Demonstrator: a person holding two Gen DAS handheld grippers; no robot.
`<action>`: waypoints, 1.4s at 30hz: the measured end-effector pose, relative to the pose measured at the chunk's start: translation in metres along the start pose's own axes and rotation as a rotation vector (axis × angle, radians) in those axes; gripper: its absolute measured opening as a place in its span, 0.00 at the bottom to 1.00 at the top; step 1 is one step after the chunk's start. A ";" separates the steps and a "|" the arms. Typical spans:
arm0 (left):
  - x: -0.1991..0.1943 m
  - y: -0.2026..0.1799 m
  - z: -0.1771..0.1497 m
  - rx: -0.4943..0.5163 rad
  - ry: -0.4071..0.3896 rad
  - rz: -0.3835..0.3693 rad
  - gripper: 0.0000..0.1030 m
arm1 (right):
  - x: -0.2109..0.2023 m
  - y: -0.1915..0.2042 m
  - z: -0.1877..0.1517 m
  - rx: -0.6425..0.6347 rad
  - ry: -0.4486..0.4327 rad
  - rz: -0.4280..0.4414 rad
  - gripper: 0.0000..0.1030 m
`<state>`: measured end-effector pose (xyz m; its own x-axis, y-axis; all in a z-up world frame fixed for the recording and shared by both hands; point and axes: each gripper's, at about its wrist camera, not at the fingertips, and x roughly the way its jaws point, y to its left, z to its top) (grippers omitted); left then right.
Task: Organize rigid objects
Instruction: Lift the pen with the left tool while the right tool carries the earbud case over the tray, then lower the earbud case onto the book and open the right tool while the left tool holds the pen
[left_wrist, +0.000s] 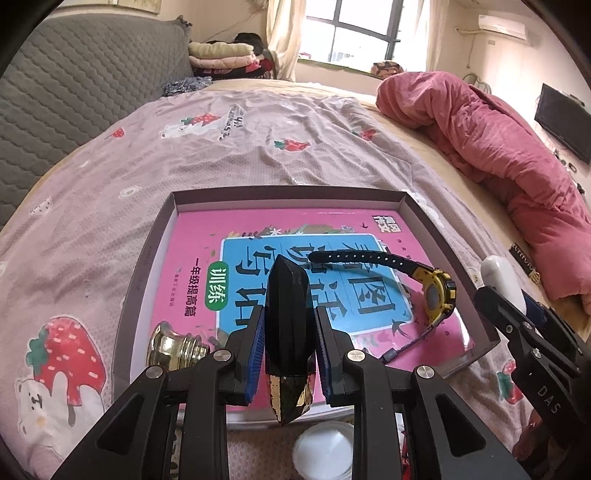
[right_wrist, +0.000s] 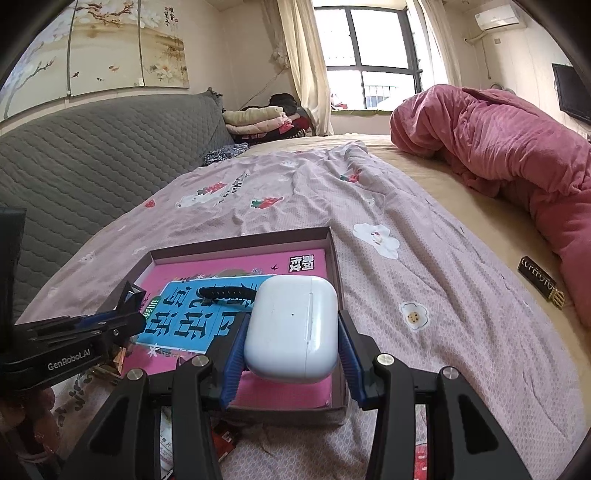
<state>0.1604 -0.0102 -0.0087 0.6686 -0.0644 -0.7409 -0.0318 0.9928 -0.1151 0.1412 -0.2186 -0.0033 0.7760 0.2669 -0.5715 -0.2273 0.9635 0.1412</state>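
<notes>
On a bed (left_wrist: 258, 147) spread with a strawberry-print sheet, the left hand-held gripper (left_wrist: 289, 350) grips a faceted black bottle (left_wrist: 288, 325) with a gold-flecked base, its blue pads (left_wrist: 255, 354) pressed to the bottle's sides above a shallow cardboard box (left_wrist: 436, 229). Inside the box lies a pink children's workbook (left_wrist: 199, 251), and on it rests a yellow-and-black wristwatch (left_wrist: 437, 291), strap stretched toward the middle of the cover. A gold bottle cap (left_wrist: 173, 343) lies at the box's near left corner, just beside the left gripper's arm. A round white lid (left_wrist: 325, 446) sits on the sheet below the bottle.

The right hand-held gripper (right_wrist: 291, 350) is closed on a white earbud case (right_wrist: 291, 328), held over the box's near right corner. Farther right, a small black-and-gold case (right_wrist: 543, 286) lies on the tan mattress near a rumpled pink quilt (right_wrist: 517, 147). Folded blankets (right_wrist: 255, 120) are stacked by the window at the far end of the bed.
</notes>
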 end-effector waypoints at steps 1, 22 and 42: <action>0.001 0.000 0.000 0.000 0.001 0.001 0.25 | 0.000 0.000 0.000 -0.003 0.002 -0.004 0.45; 0.015 0.005 -0.008 0.006 0.029 0.016 0.25 | 0.012 0.006 -0.013 -0.076 0.090 -0.100 0.45; 0.022 0.007 -0.010 0.004 0.033 0.003 0.25 | 0.017 0.015 -0.015 -0.076 0.093 -0.058 0.45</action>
<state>0.1674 -0.0061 -0.0324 0.6436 -0.0643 -0.7626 -0.0308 0.9935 -0.1097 0.1418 -0.1995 -0.0225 0.7322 0.2048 -0.6495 -0.2310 0.9719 0.0460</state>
